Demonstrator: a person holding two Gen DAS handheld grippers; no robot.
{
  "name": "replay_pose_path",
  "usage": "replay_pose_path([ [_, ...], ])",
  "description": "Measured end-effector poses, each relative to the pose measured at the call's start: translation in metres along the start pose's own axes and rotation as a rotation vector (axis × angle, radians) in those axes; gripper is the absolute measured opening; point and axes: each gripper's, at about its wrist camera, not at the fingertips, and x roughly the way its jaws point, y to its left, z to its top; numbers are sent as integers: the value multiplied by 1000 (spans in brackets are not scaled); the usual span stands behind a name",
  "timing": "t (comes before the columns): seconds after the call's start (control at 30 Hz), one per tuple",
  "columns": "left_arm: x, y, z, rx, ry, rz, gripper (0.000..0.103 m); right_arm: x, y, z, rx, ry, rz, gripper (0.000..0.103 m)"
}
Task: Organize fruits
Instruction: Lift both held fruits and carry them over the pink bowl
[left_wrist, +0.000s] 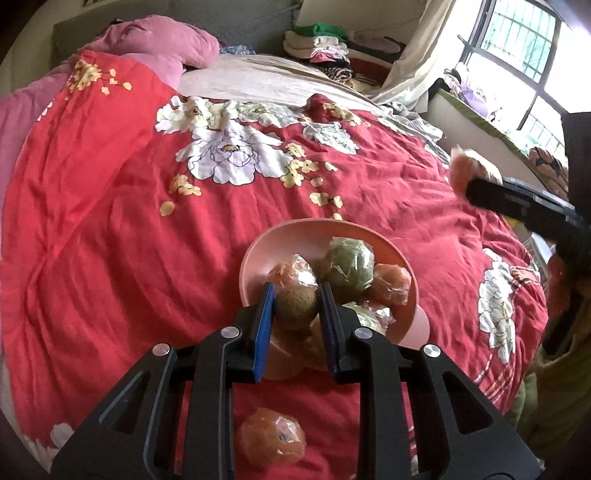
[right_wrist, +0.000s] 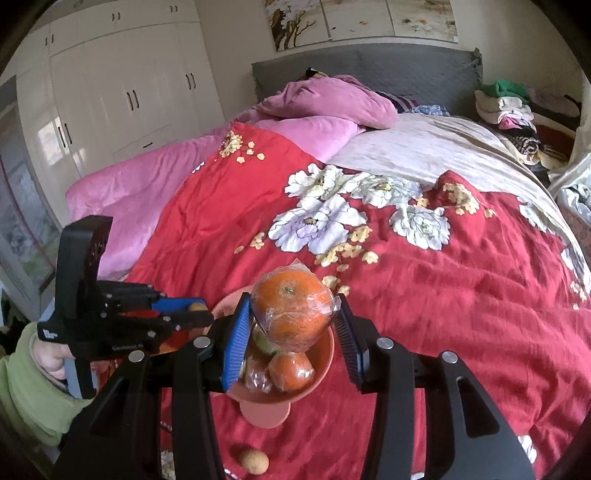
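My left gripper (left_wrist: 296, 295) is shut on a small round brown-green fruit (left_wrist: 295, 308), held just over the near side of a pink bowl (left_wrist: 258, 251). The bowl holds a plastic-wrapped green fruit (left_wrist: 349, 269) and wrapped oranges (left_wrist: 393, 284). My right gripper (right_wrist: 293, 299) is shut on a large plastic-wrapped orange (right_wrist: 291, 317), hanging above the same bowl (right_wrist: 325, 360). In the right wrist view the left gripper (right_wrist: 205, 314) shows at the left with its small fruit (right_wrist: 197, 306). The left wrist view catches the right gripper (left_wrist: 472, 188) with its orange (left_wrist: 461, 168) at the right edge.
The bowl stands on a red flowered quilt (left_wrist: 110, 221) covering a bed. A wrapped orange (left_wrist: 273, 437) and a small brown fruit (right_wrist: 253, 461) lie loose on the quilt in front of the bowl. Pink bedding (right_wrist: 325, 103) lies at the head. A green sleeve (right_wrist: 26, 387) shows at lower left.
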Motion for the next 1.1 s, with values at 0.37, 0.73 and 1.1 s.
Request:
replay_pose_path([
  [0.37, 5, 5, 0, 8, 2, -2, 17, 27, 3, -4, -15, 31, 9, 43],
  [0.73, 10, 8, -3, 7, 13, 7, 17, 45, 5, -17, -25, 77, -15, 43],
  [1.1, 14, 4, -5, 21, 18, 14, 17, 59, -6, -25, -10, 115, -68, 43],
])
